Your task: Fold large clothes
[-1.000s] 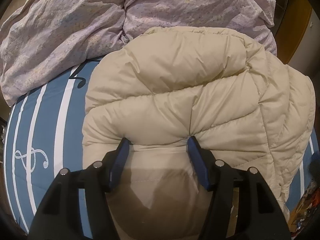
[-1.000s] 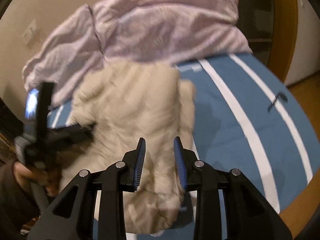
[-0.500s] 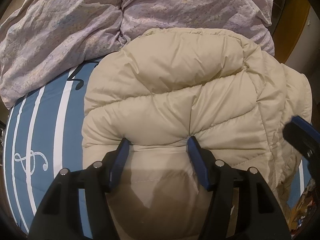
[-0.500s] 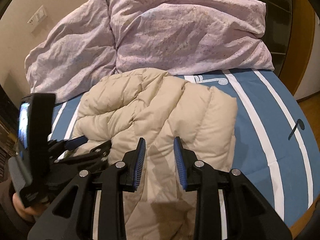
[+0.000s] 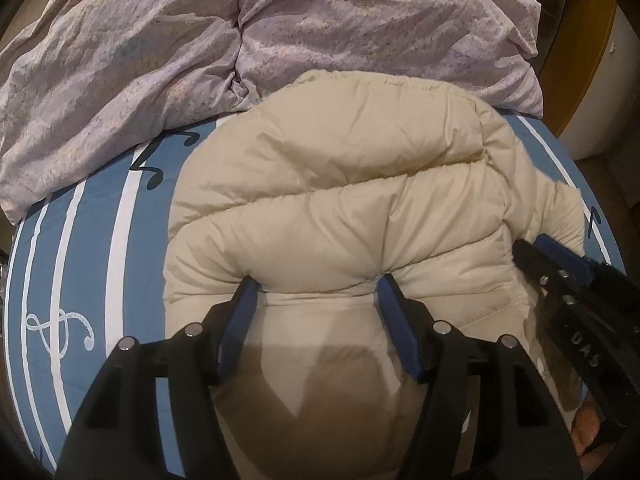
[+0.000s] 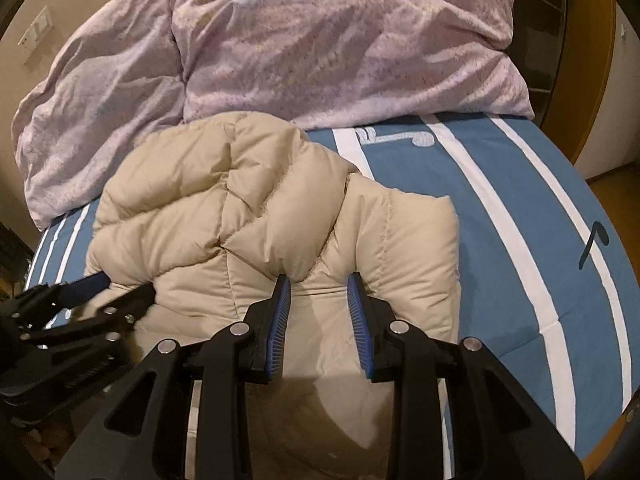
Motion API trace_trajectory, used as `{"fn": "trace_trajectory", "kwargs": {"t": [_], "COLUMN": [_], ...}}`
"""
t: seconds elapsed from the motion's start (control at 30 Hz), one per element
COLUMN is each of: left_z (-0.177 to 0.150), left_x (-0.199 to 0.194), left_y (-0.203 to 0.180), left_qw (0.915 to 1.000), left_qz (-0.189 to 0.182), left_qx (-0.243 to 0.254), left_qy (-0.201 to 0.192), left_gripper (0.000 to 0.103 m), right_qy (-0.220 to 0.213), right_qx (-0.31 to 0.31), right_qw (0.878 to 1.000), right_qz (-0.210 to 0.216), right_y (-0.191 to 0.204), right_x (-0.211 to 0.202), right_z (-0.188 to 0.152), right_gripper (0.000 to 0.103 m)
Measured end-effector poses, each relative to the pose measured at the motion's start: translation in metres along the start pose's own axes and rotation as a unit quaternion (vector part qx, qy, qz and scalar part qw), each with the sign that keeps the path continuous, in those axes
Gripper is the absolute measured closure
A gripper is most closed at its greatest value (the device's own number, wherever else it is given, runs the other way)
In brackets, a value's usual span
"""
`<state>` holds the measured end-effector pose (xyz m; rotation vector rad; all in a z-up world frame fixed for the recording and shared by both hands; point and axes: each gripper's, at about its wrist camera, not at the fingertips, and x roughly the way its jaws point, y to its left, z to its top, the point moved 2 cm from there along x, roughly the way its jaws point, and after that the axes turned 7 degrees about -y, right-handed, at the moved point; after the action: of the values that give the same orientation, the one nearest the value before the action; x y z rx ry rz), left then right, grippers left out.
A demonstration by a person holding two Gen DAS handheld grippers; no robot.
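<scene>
A beige quilted down jacket lies bunched on the blue striped bed sheet; it also shows in the right wrist view. My left gripper is open, its blue pads pressed against a puffy fold at the jacket's near edge, with fabric bulging between them. My right gripper is open too, its pads against the jacket's right part. The right gripper also shows at the right edge of the left wrist view. The left gripper appears at the left of the right wrist view.
A crumpled lilac duvet is heaped across the far side of the bed, also in the right wrist view. The sheet extends right to the bed edge. A wooden door frame stands at the far right.
My right gripper swung left and down onto the jacket's right side, coming into the left wrist view. The jacket's right flap shifted. My left gripper stayed in place.
</scene>
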<state>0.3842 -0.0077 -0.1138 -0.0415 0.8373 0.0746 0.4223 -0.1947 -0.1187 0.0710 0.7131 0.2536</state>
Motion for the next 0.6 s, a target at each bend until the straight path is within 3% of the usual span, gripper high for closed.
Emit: {"fn": "trace_trajectory", "kwargs": {"t": [0.33, 0.47, 0.6], "left_z": [0.022, 0.039, 0.046], "left_x": [-0.013, -0.016, -0.006], "left_y": [0.001, 0.007, 0.015], "left_qw": [0.9993, 0.9977, 0.9977], "left_qz": [-0.004, 0.014, 0.029], "left_qx": [0.004, 0.002, -0.008], "left_qy": [-0.037, -0.066, -0.061], "left_gripper": [0.039, 0.035, 0.035], "right_qy": [-0.003, -0.011, -0.02], "right_qx": [-0.006, -0.009, -0.01], "right_qw": [1.0, 1.0, 1.0], "right_qz": [-0.012, -0.016, -0.02], "right_y": [-0.002, -0.001, -0.001], "right_x": [0.012, 0.013, 0.014], "right_z": [-0.01, -0.012, -0.014], "right_gripper": [0.071, 0.071, 0.071]}}
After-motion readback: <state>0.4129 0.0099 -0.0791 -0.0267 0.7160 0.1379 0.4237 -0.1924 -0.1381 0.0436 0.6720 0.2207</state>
